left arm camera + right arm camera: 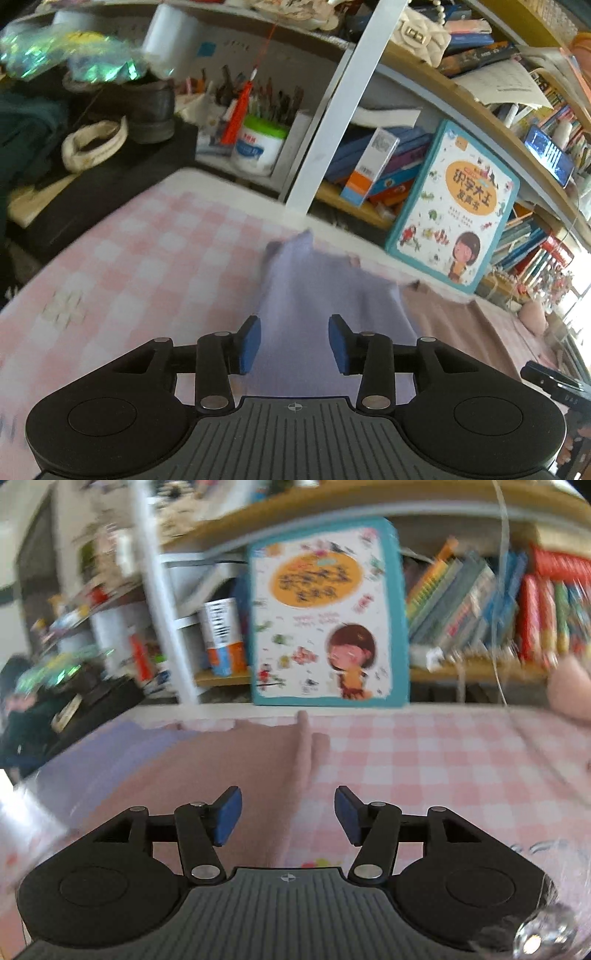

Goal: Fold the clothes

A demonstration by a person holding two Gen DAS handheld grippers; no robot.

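Left gripper (294, 343) jaws spread wide, blue pads (249, 345) bare, nothing between them; it hangs low over a lavender garment (314, 291) spread on the bed. Right gripper (288, 819) also gaping and empty, sitting over the right edge of a dusty-pink garment (207, 764). From the right wrist the lavender piece (122, 746) lies to the left of the pink one, the two touching or overlapping, can't tell which is on top. Both views are motion-blurred, so seams and sleeves don't read

Handling, my guess: both pieces are thin, soft and light, fully limp, so they'd sag and drag rather than hold shape, and a pinch could pick up the sheet underneath too. Best holds look like a corner or hem: the raised point at the far end of the lavender cloth (306, 236), or the long right edge of the pink one (306, 746). Whether either is already folded can't be told; they lie flat, possibly doubled

Surface is a pink-and-white checked sheet (424, 760), soft bedding with give, so cloth may cling. Beyond the far edge a children's picture book (325, 616) leans upright against a crowded bookshelf (480, 602), a white jar of pens (258, 147) and shoes (147, 107) far left
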